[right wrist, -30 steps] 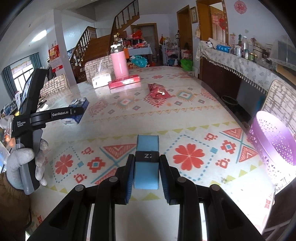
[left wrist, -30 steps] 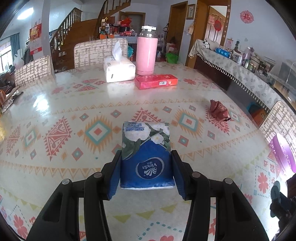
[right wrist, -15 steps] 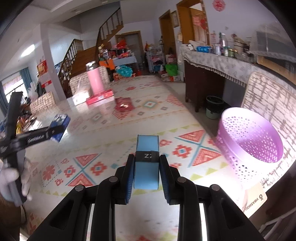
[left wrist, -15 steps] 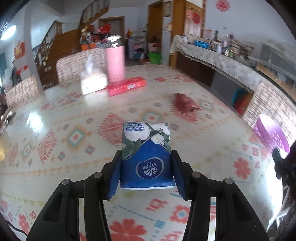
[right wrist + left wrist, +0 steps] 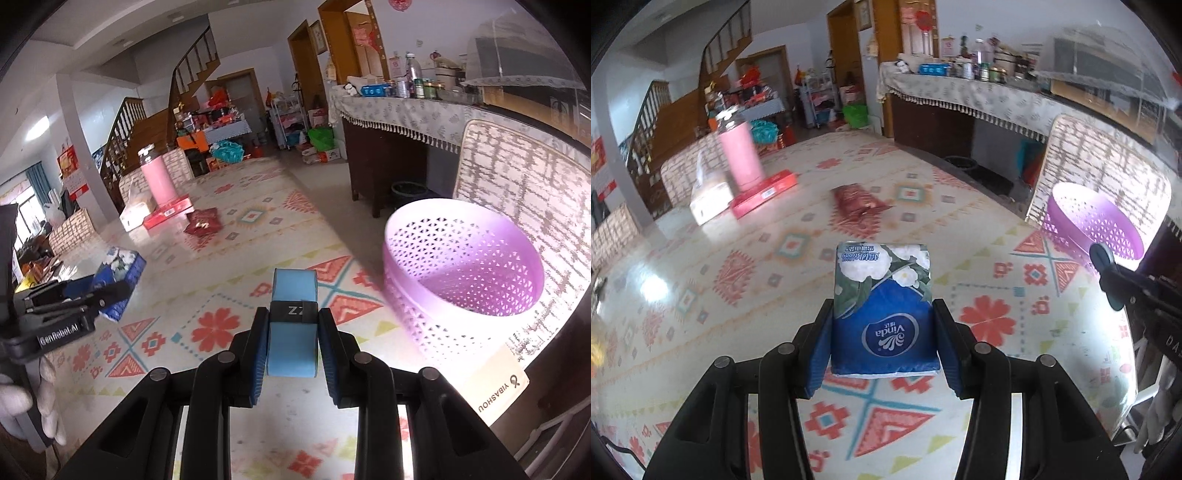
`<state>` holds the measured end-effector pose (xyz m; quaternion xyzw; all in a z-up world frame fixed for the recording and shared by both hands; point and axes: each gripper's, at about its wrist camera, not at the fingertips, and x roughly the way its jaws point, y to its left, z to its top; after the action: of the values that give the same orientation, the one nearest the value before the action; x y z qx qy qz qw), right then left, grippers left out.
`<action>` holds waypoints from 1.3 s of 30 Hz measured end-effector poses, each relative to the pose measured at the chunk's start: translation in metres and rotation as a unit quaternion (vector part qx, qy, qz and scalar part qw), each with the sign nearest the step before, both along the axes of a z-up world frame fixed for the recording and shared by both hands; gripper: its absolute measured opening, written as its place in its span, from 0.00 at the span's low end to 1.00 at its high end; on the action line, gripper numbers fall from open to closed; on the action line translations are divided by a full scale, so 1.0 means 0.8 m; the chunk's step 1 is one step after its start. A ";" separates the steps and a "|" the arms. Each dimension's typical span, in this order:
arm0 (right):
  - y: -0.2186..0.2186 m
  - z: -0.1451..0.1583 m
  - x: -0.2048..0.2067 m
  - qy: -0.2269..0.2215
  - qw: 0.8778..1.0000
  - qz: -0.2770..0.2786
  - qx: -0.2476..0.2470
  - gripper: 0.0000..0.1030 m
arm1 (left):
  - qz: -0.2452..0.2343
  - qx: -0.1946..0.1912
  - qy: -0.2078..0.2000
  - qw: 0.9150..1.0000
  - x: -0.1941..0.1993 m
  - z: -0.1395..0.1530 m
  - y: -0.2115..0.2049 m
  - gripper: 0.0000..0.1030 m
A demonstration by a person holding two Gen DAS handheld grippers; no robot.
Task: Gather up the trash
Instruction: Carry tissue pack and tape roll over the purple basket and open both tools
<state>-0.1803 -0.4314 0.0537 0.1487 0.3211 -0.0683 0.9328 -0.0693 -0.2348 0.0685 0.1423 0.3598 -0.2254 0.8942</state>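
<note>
My left gripper [image 5: 882,332] is shut on a blue Vinda tissue pack [image 5: 882,306] with white flowers, held above the patterned table. In the right wrist view that same pack [image 5: 118,280] shows at the left in the left gripper [image 5: 74,306], carried by a gloved hand [image 5: 22,402]. My right gripper [image 5: 291,332] is shut on a light blue box with a black band [image 5: 293,325]. A perforated purple basket [image 5: 461,273] stands just right of the right gripper at the table's edge, and it appears as the basket [image 5: 1097,221] at the right in the left wrist view.
A crumpled red wrapper [image 5: 858,199] lies mid-table. Behind it stand a pink flask [image 5: 740,155], a flat red box [image 5: 764,192] and a white tissue box [image 5: 709,195]. A chair back [image 5: 524,177] rises behind the basket. A cluttered sideboard [image 5: 406,107] lines the right wall.
Both grippers have swung to the right across the table with their loads. The purple basket has come much closer and larger in both views.
</note>
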 end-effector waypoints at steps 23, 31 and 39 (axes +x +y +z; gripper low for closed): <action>-0.102 0.011 -0.022 -0.017 0.998 -0.053 0.006 0.28 | -0.050 0.041 -0.034 0.997 -0.022 0.014 -0.117 0.48; -0.151 0.004 -0.024 -0.015 0.996 -0.083 0.017 0.28 | -0.080 0.038 -0.025 0.996 -0.020 0.018 -0.160 0.48; -0.205 0.009 -0.024 -0.019 0.992 -0.121 0.019 0.28 | -0.140 -0.010 0.009 0.990 -0.003 0.046 -0.237 0.48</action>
<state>-0.1997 -0.5953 0.0608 0.2050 0.2840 -0.1714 0.9208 -0.0716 -0.4246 0.1054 0.1799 0.3420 -0.3535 0.8519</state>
